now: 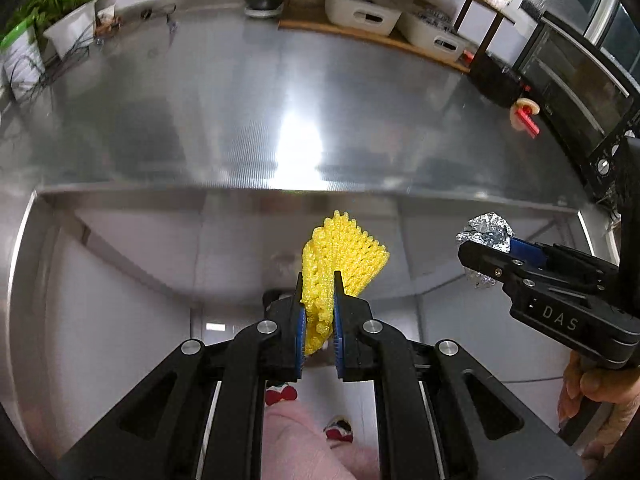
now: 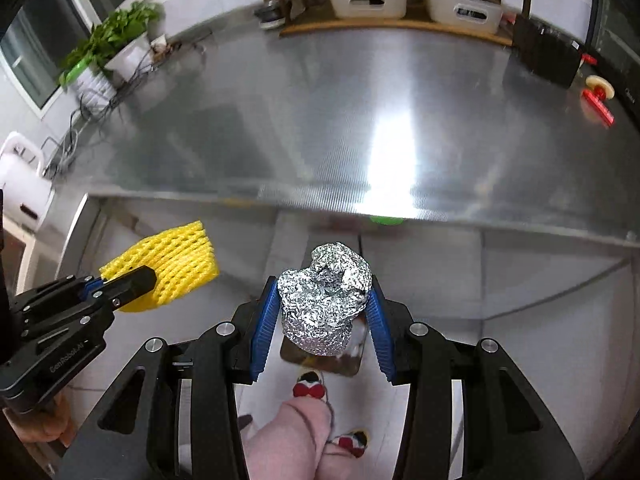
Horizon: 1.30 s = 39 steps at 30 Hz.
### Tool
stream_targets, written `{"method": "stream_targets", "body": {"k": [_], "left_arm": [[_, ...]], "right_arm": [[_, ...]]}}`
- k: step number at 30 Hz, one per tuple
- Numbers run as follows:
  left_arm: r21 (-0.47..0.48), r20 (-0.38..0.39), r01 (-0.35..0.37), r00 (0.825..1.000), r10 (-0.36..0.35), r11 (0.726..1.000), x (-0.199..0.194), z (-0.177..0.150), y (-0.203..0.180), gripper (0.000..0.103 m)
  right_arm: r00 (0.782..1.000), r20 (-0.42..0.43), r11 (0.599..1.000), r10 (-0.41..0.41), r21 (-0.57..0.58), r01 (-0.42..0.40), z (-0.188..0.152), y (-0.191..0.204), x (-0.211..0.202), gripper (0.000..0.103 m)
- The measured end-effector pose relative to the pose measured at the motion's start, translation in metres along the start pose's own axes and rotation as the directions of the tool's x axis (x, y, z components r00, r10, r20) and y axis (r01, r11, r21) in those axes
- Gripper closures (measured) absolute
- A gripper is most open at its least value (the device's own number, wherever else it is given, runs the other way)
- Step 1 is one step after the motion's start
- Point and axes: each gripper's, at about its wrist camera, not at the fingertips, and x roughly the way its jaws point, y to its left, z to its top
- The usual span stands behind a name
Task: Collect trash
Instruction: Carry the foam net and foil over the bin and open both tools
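Both pieces are carried off the steel bench (image 1: 240,120), presumably binward: the left claw (image 1: 318,304) pinches the yellow foam net (image 1: 344,252), the right claw (image 2: 324,312) clamps the foil ball (image 2: 324,296) beside it.

- Steel counter (image 1: 240,120), glare patch at centre.
- Wooden shelf (image 1: 360,34) at counter's back edge, holding white bins (image 1: 362,14).
- Potted plant (image 2: 120,46) at counter's far-left corner.
- Pale floor tiles (image 2: 520,300) below counter.
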Motion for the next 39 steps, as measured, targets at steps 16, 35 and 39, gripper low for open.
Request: {"method": "stream_targets", "body": {"k": [16, 35, 39], "left_arm": [[0.012, -0.202, 0.023, 0.979, -0.020, 1.000, 0.119, -0.063, 0.025, 0.094], [0.023, -0.313, 0.070, 0.948, -0.060, 0.997, 0.206, -0.071, 0.045, 0.079], [0.025, -0.306, 0.067, 0.950, -0.056, 0.997, 0.202, -0.066, 0.043, 0.070]], "right_arm": [[0.982, -0.191, 0.995, -0.005, 0.097, 0.024, -0.047, -0.012, 0.119, 0.059], [0.965, -0.261, 0.972, -0.030, 0.219, 0.089, -0.054, -0.027, 0.194, 0.053], [0.969, -0.247, 0.970, -0.019, 0.229, 0.078, -0.046, -0.026, 0.185, 0.045]]}}
